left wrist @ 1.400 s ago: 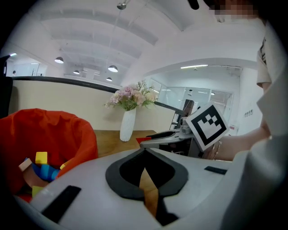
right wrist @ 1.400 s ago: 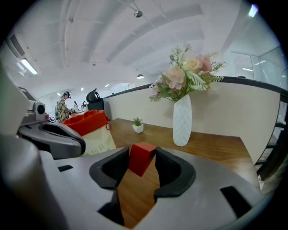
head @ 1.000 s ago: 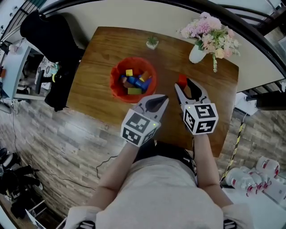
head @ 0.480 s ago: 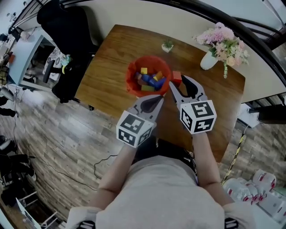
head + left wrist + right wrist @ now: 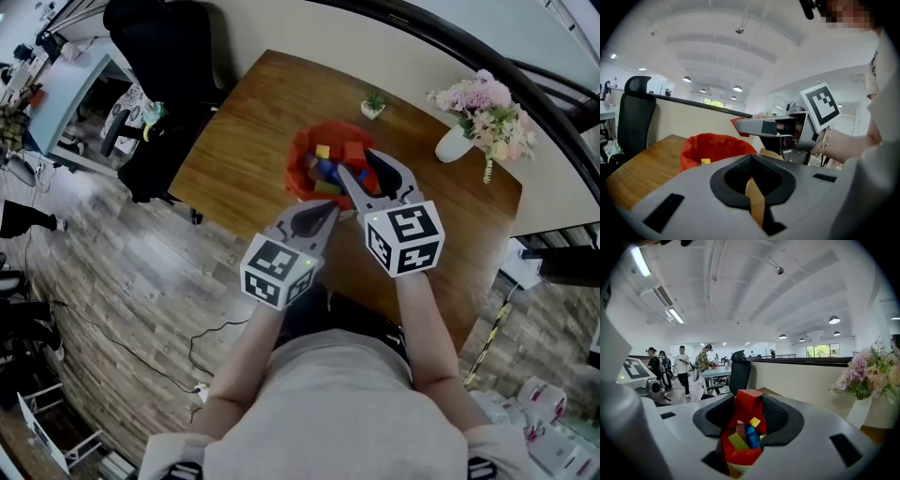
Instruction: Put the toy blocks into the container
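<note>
A red container with several coloured blocks stands on the wooden table. My right gripper hangs over the container's right side, shut on a red block. In the right gripper view the red block sits between the pads, with the container and its blue, green and yellow blocks below it. My left gripper waits at the container's near side, shut and empty. The left gripper view shows its closed tips, the container and the right gripper carrying the block.
A white vase of pink flowers stands at the table's far right, and a small potted plant sits behind the container. A black office chair is off the table's left end. The table's near edge runs just below the grippers.
My right gripper has carried the red block from beside the container to above it. The left gripper has stayed shut at the near side.
</note>
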